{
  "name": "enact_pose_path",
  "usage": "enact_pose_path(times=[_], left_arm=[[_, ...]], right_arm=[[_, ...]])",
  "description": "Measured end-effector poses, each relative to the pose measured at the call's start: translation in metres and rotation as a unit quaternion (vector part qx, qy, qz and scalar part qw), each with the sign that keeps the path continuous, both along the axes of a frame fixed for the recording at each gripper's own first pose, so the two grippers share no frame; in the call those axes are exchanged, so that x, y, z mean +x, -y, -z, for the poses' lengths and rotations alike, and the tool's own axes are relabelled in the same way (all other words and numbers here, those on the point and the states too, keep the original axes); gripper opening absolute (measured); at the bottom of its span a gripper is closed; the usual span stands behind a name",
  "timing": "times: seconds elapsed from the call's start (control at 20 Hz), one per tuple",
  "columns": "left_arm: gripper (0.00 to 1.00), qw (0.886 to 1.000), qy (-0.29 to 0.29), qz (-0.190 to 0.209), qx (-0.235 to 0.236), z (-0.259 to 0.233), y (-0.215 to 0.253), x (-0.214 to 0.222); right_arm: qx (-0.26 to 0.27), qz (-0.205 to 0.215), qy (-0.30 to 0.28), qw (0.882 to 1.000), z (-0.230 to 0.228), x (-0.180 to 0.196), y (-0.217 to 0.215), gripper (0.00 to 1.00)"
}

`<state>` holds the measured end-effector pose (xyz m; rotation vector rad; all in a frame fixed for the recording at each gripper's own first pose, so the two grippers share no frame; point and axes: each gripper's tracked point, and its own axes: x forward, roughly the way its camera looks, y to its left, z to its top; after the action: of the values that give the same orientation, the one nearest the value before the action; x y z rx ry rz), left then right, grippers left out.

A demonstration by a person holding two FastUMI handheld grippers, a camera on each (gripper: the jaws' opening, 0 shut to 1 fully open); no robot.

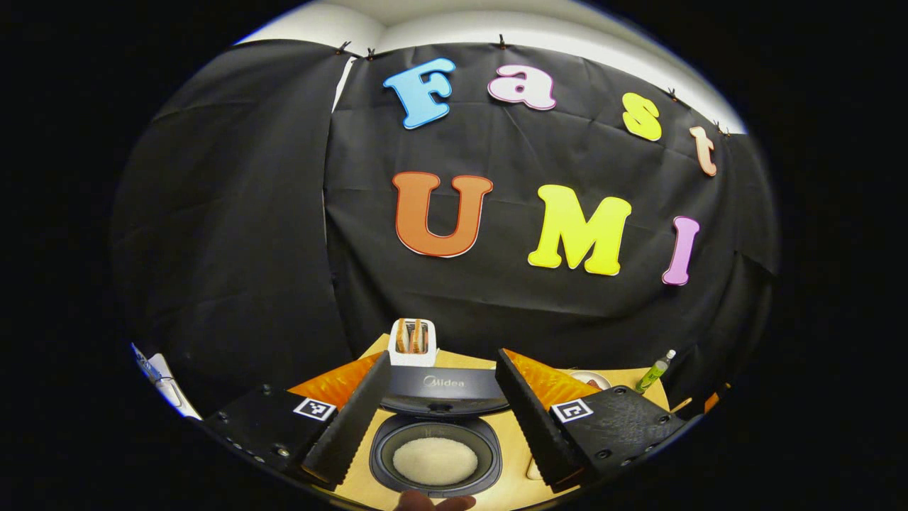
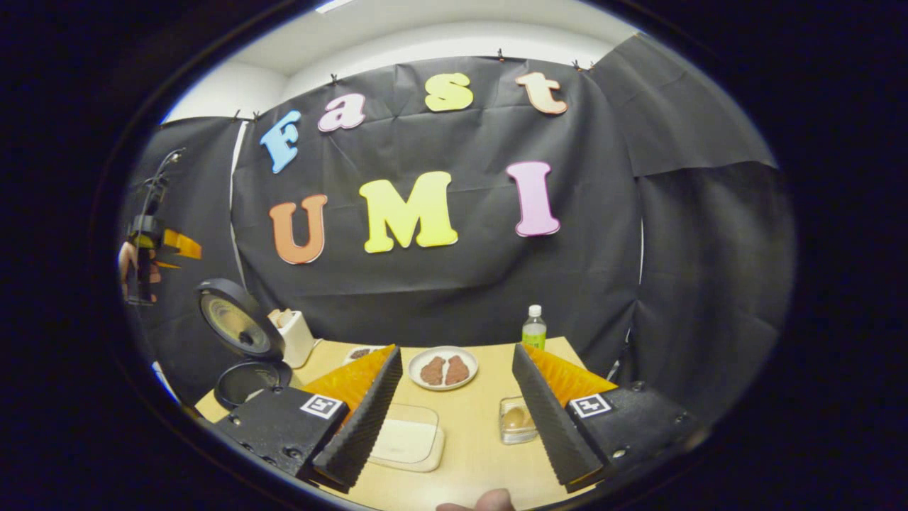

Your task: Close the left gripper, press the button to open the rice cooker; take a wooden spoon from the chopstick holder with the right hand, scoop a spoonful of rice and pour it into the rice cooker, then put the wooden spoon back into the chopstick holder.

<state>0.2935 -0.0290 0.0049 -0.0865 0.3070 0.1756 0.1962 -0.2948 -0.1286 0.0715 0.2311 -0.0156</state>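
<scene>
Fingertips of a hand (image 1: 434,502) were cut off at the bottom edge of the left gripper view, just below the rice cooker (image 1: 436,443). It stood open between the left gripper (image 1: 443,419) fingers, spread wide, rice showing inside. The right gripper (image 2: 457,419), jaws apart and empty, hovered over the table (image 2: 482,454) above a rice container (image 2: 408,436); the cooker sat far left.

Toaster (image 1: 412,342) (bread inside), green bottle (image 2: 533,328), plate (image 2: 443,368) with two brown patties
</scene>
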Motion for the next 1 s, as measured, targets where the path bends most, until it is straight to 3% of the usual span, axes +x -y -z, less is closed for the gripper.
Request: enact_pose_path(times=[0.05,0.1,0.5,0.8,1.0], left_arm=[[1.00,1.000,-0.009,0.003,-0.006,0.006,0.000,0.009],[0.95,1.000,-0.022,0.006,-0.012,0.014,-0.001,0.017],[0.95,0.996,-0.079,0.019,0.028,0.057,-0.007,0.037],[0.98,0.997,-0.073,0.023,0.024,0.071,0.002,0.003],[0.98,0.994,-0.102,0.031,0.013,0.103,0.015,-0.043]], right_arm=[[0.000,0.002,-0.006,1.000,0.006,-0.007,-0.003,1.00],[0.000,0.004,-0.012,1.000,0.010,-0.014,-0.004,1.00],[0.024,0.052,-0.054,0.997,0.033,-0.053,0.011,0.99],[0.004,0.041,-0.036,0.999,0.012,-0.054,-0.005,0.99],[-0.002,0.022,-0.021,1.000,0.002,-0.049,-0.022,0.99]])
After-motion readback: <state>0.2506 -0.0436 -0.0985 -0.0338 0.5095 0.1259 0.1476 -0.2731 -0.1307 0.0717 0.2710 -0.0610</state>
